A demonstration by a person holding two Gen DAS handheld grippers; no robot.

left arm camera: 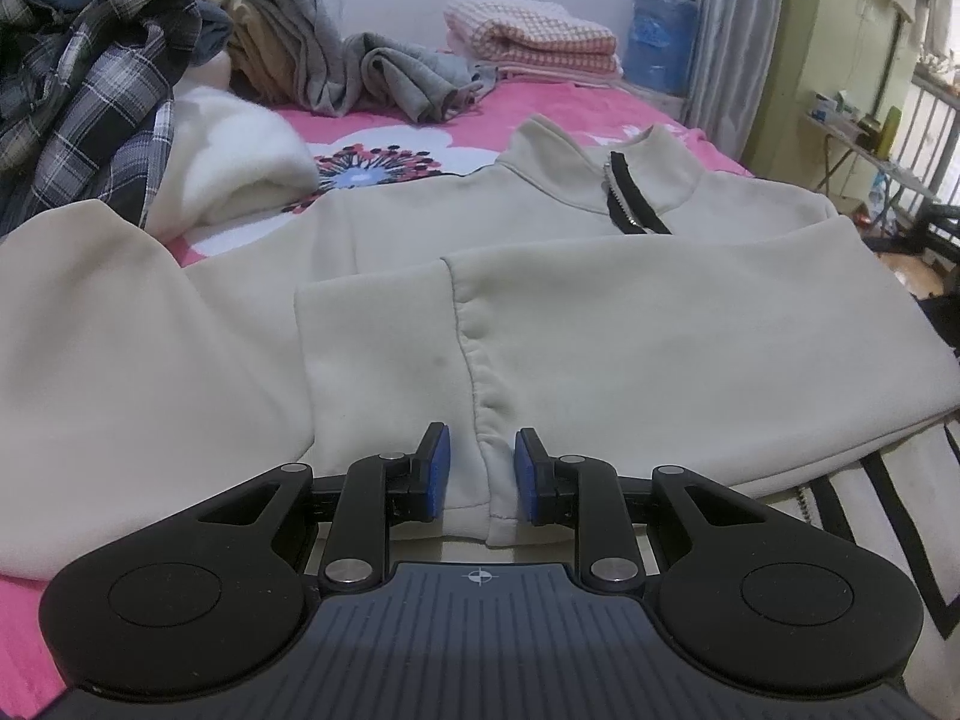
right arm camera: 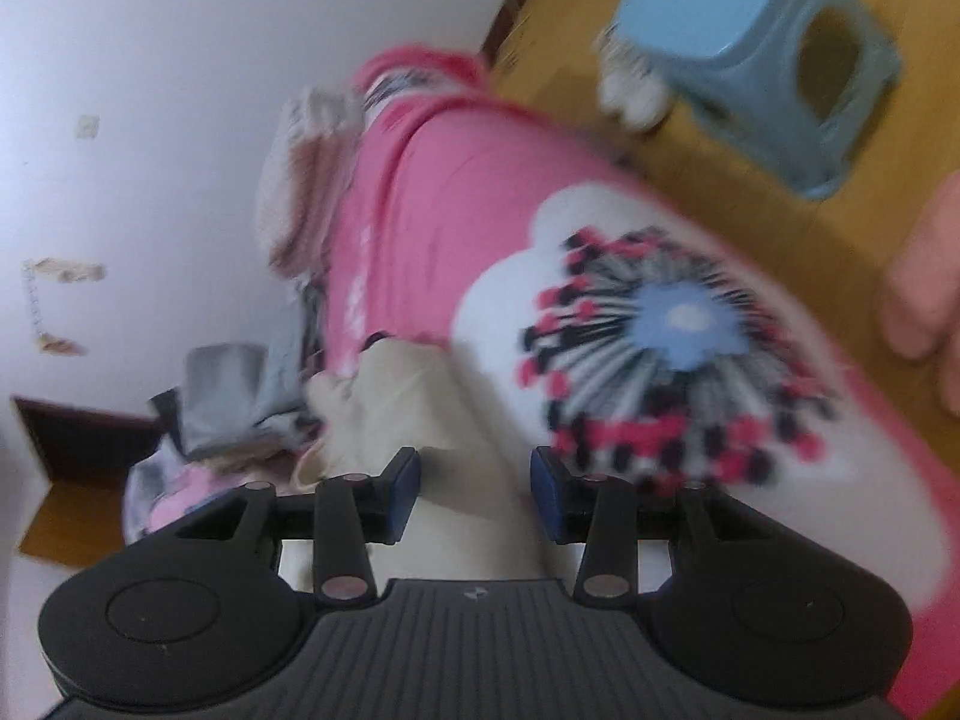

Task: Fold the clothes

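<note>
The cream zip-neck sweatshirt (left arm camera: pixel 480 300) is lying flat on the pink floral bedsheet (left arm camera: pixel 384 120), sleeves folded across. The left gripper (left arm camera: pixel 480 468) is pinching its hem; the right gripper (right arm camera: pixel 475 483) is hanging parted, holding nothing. Plaid shirts (left arm camera: pixel 90 102) and grey clothes (left arm camera: pixel 360 66) are crowding behind.

From my left camera, the cream pullover (left arm camera: pixel 540 312) looks like soft matt fleece, faintly napped, with a toothed metal zip (left arm camera: pixel 624 198) edged in black tape. The pink bedsheet (left arm camera: pixel 540 102) under it is smooth printed cloth. The plaid shirt (left arm camera: pixel 90 96) reads as thin woven cotton, the checked blanket (left arm camera: pixel 528 36) as a waffle-textured knit. My left tool (left arm camera: pixel 480 468) is matt black plastic with shiny metal pins and blue rubbery pads (left arm camera: pixel 441 456). On my right camera, blurred: a glossy light-blue plastic stool (right arm camera: pixel 762 48) on a smooth wooden floor (right arm camera: pixel 870 192).
</note>
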